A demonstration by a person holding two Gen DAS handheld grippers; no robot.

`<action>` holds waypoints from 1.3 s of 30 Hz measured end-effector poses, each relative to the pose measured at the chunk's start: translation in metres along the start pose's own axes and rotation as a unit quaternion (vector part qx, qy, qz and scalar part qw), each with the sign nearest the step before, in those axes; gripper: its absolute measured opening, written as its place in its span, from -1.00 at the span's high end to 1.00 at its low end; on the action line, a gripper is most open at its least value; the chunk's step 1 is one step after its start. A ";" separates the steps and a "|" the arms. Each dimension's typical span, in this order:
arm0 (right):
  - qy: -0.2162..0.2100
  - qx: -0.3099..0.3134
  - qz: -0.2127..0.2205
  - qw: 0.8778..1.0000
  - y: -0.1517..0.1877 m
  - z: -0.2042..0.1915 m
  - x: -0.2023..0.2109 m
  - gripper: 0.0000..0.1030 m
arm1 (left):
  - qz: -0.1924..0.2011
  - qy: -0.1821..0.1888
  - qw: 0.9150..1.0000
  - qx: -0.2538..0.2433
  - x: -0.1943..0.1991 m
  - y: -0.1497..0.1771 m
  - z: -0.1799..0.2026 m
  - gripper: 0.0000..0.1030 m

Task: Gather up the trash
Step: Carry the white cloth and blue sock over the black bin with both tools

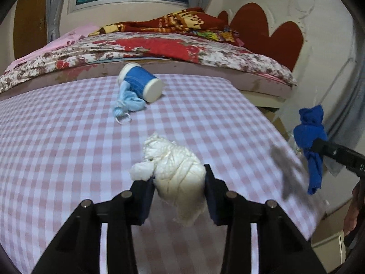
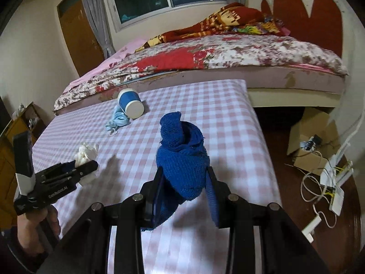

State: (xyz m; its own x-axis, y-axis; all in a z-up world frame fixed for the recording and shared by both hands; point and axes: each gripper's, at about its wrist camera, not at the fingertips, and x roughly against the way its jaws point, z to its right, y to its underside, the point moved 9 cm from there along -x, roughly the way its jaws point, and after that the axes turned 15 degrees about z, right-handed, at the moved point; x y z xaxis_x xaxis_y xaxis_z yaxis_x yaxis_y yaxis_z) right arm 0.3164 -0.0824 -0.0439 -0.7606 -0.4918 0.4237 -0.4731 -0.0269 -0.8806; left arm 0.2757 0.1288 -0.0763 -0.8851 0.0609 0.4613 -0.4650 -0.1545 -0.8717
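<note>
Left wrist view: the left gripper (image 1: 180,182) has its jaws clamped on a white tissue wad (image 1: 175,171) above the checked tabletop (image 1: 68,159). The right gripper (image 2: 184,182) grips a blue cloth (image 2: 182,159). Farther off lie 1 blue cup (image 1: 142,84) touching a light-blue mask (image 1: 127,105).

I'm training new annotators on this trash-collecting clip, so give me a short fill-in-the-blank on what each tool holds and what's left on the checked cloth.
1. The left tool is shut on a crumpled wad coloured ____.
2. The right tool grips a knitted cloth coloured ____.
3. The blue paper cup lies on its ____.
4. Beside the cup lies a light-blue face ____.

Missing: white; blue; side; mask
</note>
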 end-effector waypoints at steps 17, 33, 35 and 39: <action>0.075 -0.022 0.080 0.994 0.030 0.053 0.155 0.31 | 0.048 0.072 0.993 -0.084 0.075 0.022 0.108 0.20; 0.105 -0.049 0.083 0.990 0.065 0.096 0.200 0.31 | 0.045 0.133 0.982 -0.130 0.092 0.045 0.195 0.20; 0.109 -0.053 0.086 0.989 0.065 0.101 0.205 0.31 | 0.043 0.141 0.980 -0.135 0.093 0.048 0.206 0.20; 0.118 -0.057 0.086 0.988 0.070 0.111 0.213 0.31 | 0.041 0.156 0.976 -0.145 0.096 0.055 0.227 0.20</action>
State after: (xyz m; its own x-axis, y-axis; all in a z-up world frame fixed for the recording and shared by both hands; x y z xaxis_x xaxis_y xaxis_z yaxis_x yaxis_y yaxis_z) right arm 0.1705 -0.2852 -0.0392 -0.9106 -0.2628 0.3189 -0.3641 0.1451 -0.9200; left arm 0.1696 -0.0974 -0.0425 -0.8615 0.3635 0.3546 -0.3379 0.1109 -0.9346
